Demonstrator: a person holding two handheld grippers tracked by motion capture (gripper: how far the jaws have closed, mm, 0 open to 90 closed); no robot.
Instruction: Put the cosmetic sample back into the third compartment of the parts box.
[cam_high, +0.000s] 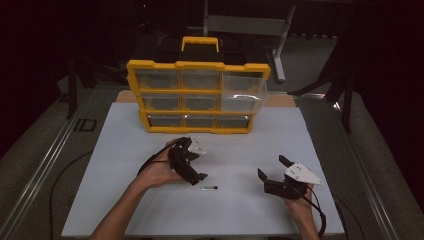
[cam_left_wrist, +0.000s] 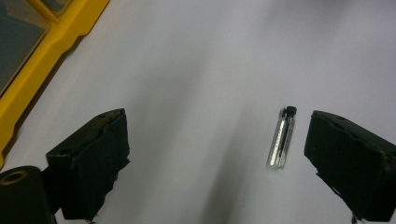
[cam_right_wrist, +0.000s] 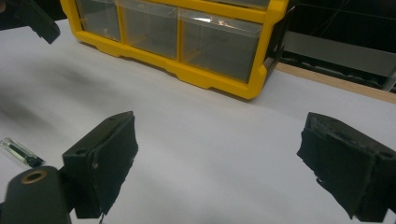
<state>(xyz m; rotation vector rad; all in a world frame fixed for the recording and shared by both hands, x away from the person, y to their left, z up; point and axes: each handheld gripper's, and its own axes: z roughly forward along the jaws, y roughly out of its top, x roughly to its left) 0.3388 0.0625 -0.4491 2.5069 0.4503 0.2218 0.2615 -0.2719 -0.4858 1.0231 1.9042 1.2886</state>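
Observation:
A small clear vial with a black cap (cam_high: 209, 188) lies flat on the white table (cam_high: 120, 200), between my two grippers. My left gripper (cam_high: 192, 162) hovers just above and left of it, open and empty. In the left gripper view the vial (cam_left_wrist: 282, 137) rests close to the right jaw, and the gripper (cam_left_wrist: 217, 158) stands wide apart. My right gripper (cam_high: 272, 167) is open over the table's right half, holding nothing. In the right gripper view the gripper (cam_right_wrist: 217, 161) faces the yellow drawer organizer (cam_right_wrist: 219, 79), and the vial (cam_right_wrist: 21, 153) lies at the far left.
A yellow organizer (cam_high: 197, 65) with clear drawers stands at the back of the table; its top right drawer (cam_high: 245, 92) is pulled out. Bare white table lies in front of it. A metal rail (cam_high: 40, 170) runs along the left.

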